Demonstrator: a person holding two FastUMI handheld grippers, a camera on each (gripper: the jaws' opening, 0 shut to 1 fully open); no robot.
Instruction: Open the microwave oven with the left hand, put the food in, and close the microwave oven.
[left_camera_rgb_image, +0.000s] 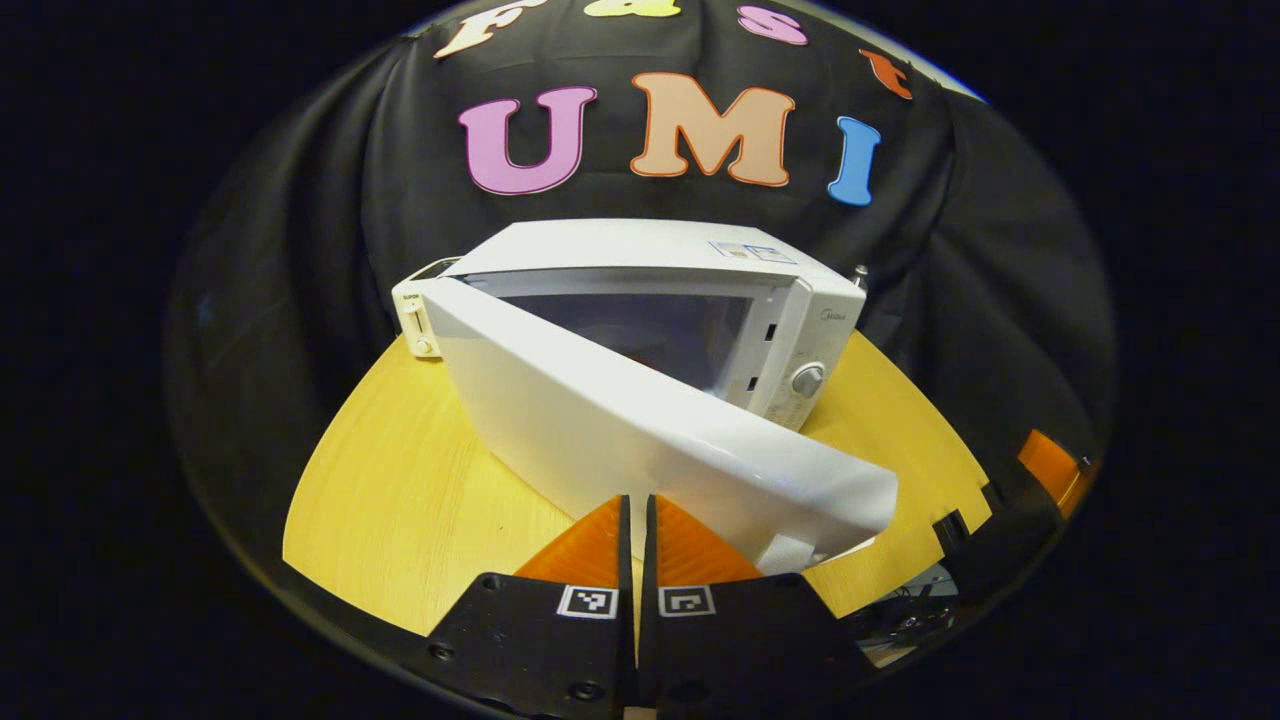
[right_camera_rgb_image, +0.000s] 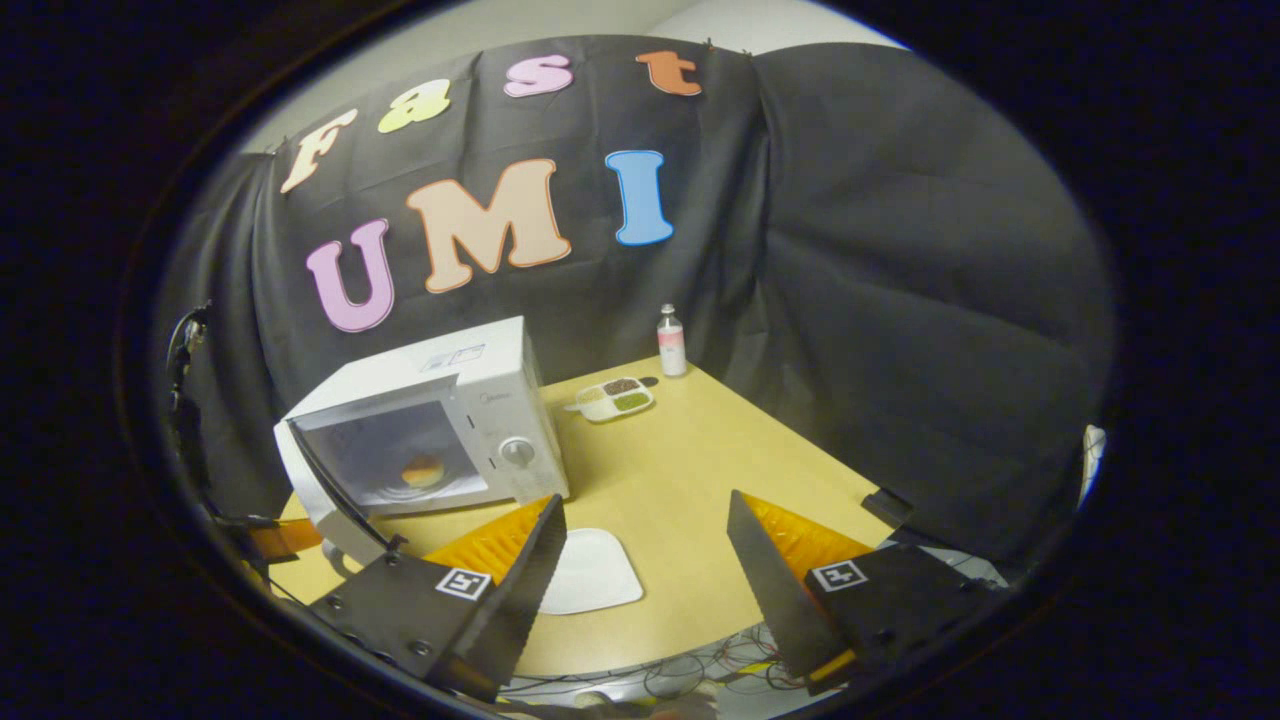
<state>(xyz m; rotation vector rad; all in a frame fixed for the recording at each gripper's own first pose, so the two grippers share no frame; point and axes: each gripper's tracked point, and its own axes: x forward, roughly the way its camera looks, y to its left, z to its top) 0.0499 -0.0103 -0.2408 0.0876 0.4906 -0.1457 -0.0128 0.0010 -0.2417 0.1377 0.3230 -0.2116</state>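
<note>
- Left gripper view: the left gripper (left_camera_rgb_image: 636, 520) has its fingers clenched together on nothing, their tips at the outer face of the half-open microwave door (left_camera_rgb_image: 640, 420), placed to push it closed.
- Right gripper view: the right gripper (right_camera_rgb_image: 645, 560) hangs released over the table (right_camera_rgb_image: 690, 470) beside an empty white plate (right_camera_rgb_image: 592, 572); the bun (right_camera_rgb_image: 423, 468) sits inside the microwave oven (right_camera_rgb_image: 440, 420), so only closing remains.

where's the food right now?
In the right gripper view, the bun sits inside the microwave cavity on the turntable, behind the half-open door, left of the control knob.
</note>
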